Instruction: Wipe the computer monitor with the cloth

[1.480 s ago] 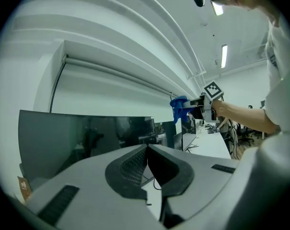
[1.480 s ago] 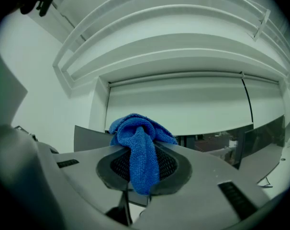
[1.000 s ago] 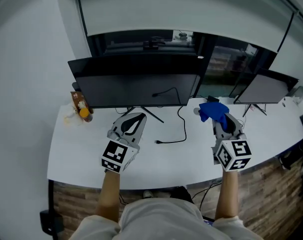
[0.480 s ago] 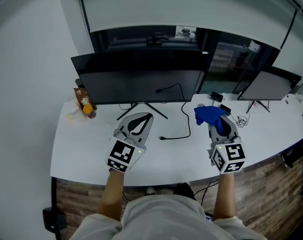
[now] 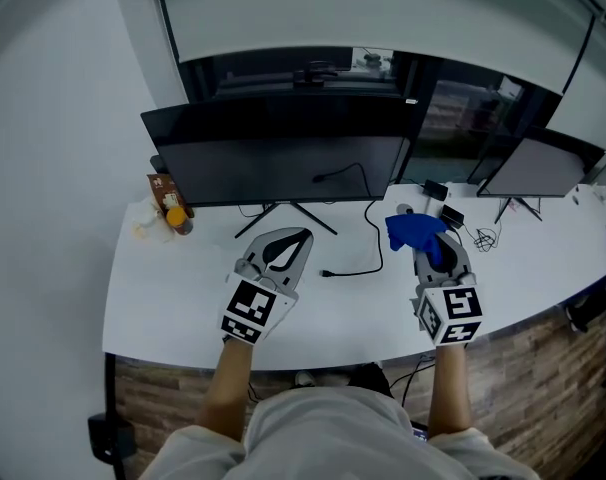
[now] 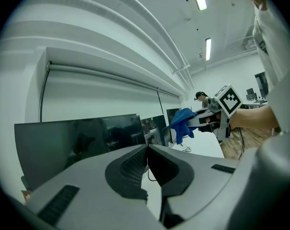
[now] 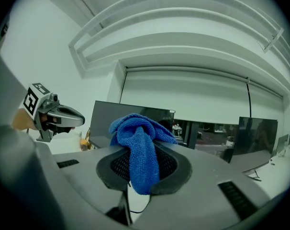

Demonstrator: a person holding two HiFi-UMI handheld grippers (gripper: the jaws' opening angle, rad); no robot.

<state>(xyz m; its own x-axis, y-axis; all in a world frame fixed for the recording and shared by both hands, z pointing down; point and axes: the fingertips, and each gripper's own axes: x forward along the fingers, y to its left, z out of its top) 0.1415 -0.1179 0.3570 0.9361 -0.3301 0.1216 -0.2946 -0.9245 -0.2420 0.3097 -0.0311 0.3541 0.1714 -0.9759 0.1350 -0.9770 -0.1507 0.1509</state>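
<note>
A wide dark monitor (image 5: 283, 163) stands at the back of the white desk (image 5: 183, 308); the right gripper view shows the same monitor (image 7: 106, 119). My right gripper (image 5: 430, 236) is shut on a blue cloth (image 5: 415, 230), held above the desk to the right of the monitor and apart from its screen. The blue cloth (image 7: 140, 147) bulges up from between the jaws of the right gripper (image 7: 144, 169). My left gripper (image 5: 286, 245) hovers in front of the monitor's stand, shut with nothing between its jaws. In the left gripper view, the left gripper (image 6: 147, 163) points at the monitor (image 6: 78, 138).
A second, smaller monitor (image 5: 538, 173) stands at the desk's right. A black cable (image 5: 363, 258) runs across the desk between my grippers. A small orange bottle and a brown packet (image 5: 166, 208) sit at the far left. Small devices and wires (image 5: 453, 218) lie behind the cloth.
Both grippers have drifted slightly, the right one with the cloth moving a little left toward the large monitor. Neither gripper has changed its grip.
</note>
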